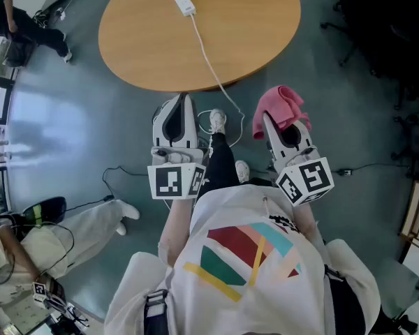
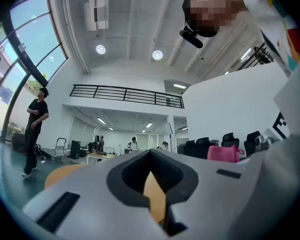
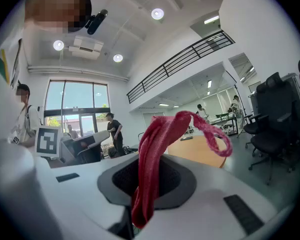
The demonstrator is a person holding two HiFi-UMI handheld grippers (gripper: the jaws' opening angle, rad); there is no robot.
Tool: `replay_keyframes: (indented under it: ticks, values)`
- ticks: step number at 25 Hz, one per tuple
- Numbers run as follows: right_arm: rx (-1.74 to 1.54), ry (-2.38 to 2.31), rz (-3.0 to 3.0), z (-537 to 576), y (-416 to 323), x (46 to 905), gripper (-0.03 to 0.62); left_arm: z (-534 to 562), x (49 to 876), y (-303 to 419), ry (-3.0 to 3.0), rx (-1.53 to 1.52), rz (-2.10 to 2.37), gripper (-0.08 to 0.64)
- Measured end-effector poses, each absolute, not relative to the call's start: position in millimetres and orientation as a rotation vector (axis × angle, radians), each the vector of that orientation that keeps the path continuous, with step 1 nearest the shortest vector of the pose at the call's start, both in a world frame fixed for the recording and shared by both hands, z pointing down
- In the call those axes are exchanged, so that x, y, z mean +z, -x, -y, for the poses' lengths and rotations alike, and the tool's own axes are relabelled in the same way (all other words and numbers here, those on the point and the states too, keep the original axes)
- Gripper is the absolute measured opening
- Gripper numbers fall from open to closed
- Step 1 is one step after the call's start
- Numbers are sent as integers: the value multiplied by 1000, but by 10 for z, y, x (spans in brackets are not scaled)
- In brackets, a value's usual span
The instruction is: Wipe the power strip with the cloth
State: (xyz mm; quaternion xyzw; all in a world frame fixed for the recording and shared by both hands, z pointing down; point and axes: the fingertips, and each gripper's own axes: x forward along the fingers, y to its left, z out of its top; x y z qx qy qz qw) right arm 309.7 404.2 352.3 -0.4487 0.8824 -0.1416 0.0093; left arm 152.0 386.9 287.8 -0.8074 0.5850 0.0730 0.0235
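The left gripper (image 1: 181, 107) is held out over the grey floor (image 1: 70, 117), short of the round wooden table (image 1: 146, 40). Its own view shows its jaws drawn together to a thin slit with nothing between them. The right gripper (image 1: 271, 123) is beside it, a little nearer the body, its jaws clamped on a pink cloth (image 1: 282, 106). The cloth bunches above the tips and droops to one side. The white power strip (image 1: 183, 1) lies on the far part of the table, well apart from both grippers. Its white cord (image 1: 208, 58) runs across the top, over the near edge and down to the floor between the two grippers.
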Motion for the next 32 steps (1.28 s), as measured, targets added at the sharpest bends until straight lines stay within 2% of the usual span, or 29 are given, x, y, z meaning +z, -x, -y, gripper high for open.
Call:
replay_keyframes:
  ticks: [8,16,22,27,32]
  values:
    - [-419,1444,-2798,-2855,-2592,3598,39,-2660,2956,-875,2488,250,-1869,43]
    - [-440,1355,-2960,-1334,-1389,3540,39,-1245,3173,60,2489,60,-1876,43]
    - [-567,1466,-2956,-745,-986,3721,39,-327,4059,-7,2802,-393,-1656,43]
    - [-666,1603,-2944,-446,-1206,4039,38,299,4833,-363,2972,-786,-1417,43]
    - [-628,1599,-2996,-48,-1383,4099,39,798,5263,-427,2868,-1040,-1432,43]
